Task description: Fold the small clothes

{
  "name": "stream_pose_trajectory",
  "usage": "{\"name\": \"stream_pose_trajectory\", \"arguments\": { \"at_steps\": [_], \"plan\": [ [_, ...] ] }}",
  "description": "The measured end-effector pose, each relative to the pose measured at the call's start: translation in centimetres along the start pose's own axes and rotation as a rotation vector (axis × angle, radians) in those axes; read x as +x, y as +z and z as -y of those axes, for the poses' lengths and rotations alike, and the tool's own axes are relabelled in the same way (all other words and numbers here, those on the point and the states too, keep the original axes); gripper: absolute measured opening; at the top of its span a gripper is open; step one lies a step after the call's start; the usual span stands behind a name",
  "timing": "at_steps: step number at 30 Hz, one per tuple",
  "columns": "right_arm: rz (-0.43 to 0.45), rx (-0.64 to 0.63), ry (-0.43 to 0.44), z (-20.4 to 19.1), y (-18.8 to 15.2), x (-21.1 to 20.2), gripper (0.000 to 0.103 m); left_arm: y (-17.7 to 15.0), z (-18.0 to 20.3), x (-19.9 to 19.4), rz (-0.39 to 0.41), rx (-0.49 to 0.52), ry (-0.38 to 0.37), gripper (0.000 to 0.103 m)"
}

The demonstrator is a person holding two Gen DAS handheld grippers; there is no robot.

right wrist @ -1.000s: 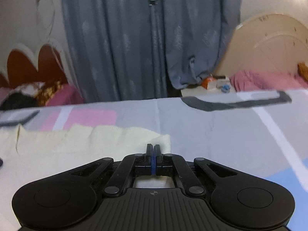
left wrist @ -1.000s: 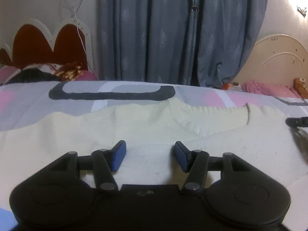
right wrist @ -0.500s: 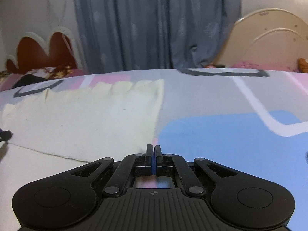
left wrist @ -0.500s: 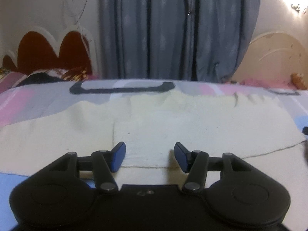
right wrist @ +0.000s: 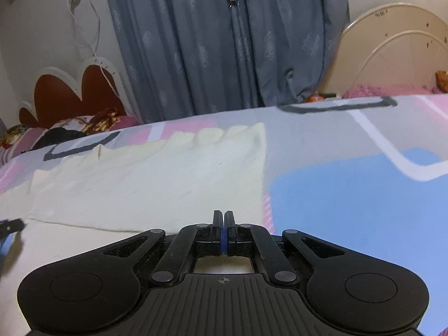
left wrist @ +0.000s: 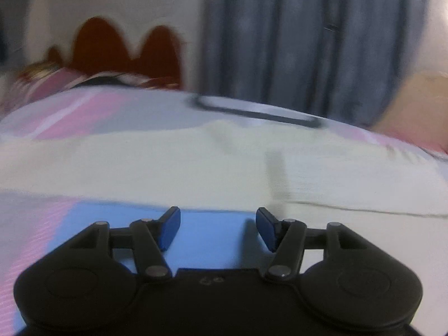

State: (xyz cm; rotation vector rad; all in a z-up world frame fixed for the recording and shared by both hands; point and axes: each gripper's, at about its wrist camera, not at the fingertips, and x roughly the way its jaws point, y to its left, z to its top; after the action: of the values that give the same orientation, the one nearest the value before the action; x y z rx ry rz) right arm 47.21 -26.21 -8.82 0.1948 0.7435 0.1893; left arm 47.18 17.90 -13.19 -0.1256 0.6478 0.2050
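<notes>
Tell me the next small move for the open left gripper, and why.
Probably ease the left gripper forward to the near edge of the cream garment. Its fingers stand apart over the blue patch of the bedsheet with nothing between them, short of the cloth. The right gripper is shut and seems empty.

left gripper (left wrist: pixel 218 228): jaws apart, nothing between | cream garment (left wrist: pixel 196 165): flat on bedsheet (left wrist: pixel 84 117), beyond fingertips | view blurred

free: blue sheet patch (right wrist: pixel 350 204) right of cream garment (right wrist: pixel 156 176) | blocked: curtain (right wrist: pixel 224 42), headboard (right wrist: pixel 75 95) behind bed
</notes>
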Motion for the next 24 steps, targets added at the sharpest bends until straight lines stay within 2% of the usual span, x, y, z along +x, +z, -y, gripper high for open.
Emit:
{"name": "stream_pose_trajectory", "arguments": {
  "at_steps": [3,5,9,11,13,14,16,22,24],
  "plan": [
    [0.0,0.004,0.019,-1.2,-0.2,0.5,0.0,-0.1,-5.9,-0.3,-0.015,-0.153,0.063,0.058],
    [0.008,-0.003,0.014,-2.0,-0.3,0.9,0.0,-0.1,-9.6,-0.8,0.006,-0.276,0.06,0.057],
    [0.072,0.035,-0.109,-2.0,0.2,1.9,0.0,0.5,-15.3,-0.7,0.042,-0.455,0.06,0.057],
    [0.079,0.096,-0.132,-1.2,0.7,2.0,0.0,0.9,-17.7,-0.1,0.059,-0.521,0.057,0.055],
    [0.08,0.102,-0.14,-1.0,0.9,1.9,0.0,1.1,-19.8,0.4,0.085,-0.601,0.053,0.053],
    [0.079,0.092,-0.144,-1.2,1.0,1.9,0.0,1.2,-20.7,0.7,0.089,-0.633,0.051,0.046],
    [0.072,0.08,-0.147,-1.6,1.0,1.9,0.0,1.4,-21.8,1.3,0.092,-0.678,0.041,0.042],
    [0.059,0.085,-0.158,-1.6,0.4,1.5,0.0,1.2,-24.8,1.6,0.135,-0.825,0.019,0.04],
    [0.058,0.09,-0.163,-1.4,0.3,1.3,0.0,1.1,-25.5,1.5,0.129,-0.86,0.062,0.03]
  ]
}}
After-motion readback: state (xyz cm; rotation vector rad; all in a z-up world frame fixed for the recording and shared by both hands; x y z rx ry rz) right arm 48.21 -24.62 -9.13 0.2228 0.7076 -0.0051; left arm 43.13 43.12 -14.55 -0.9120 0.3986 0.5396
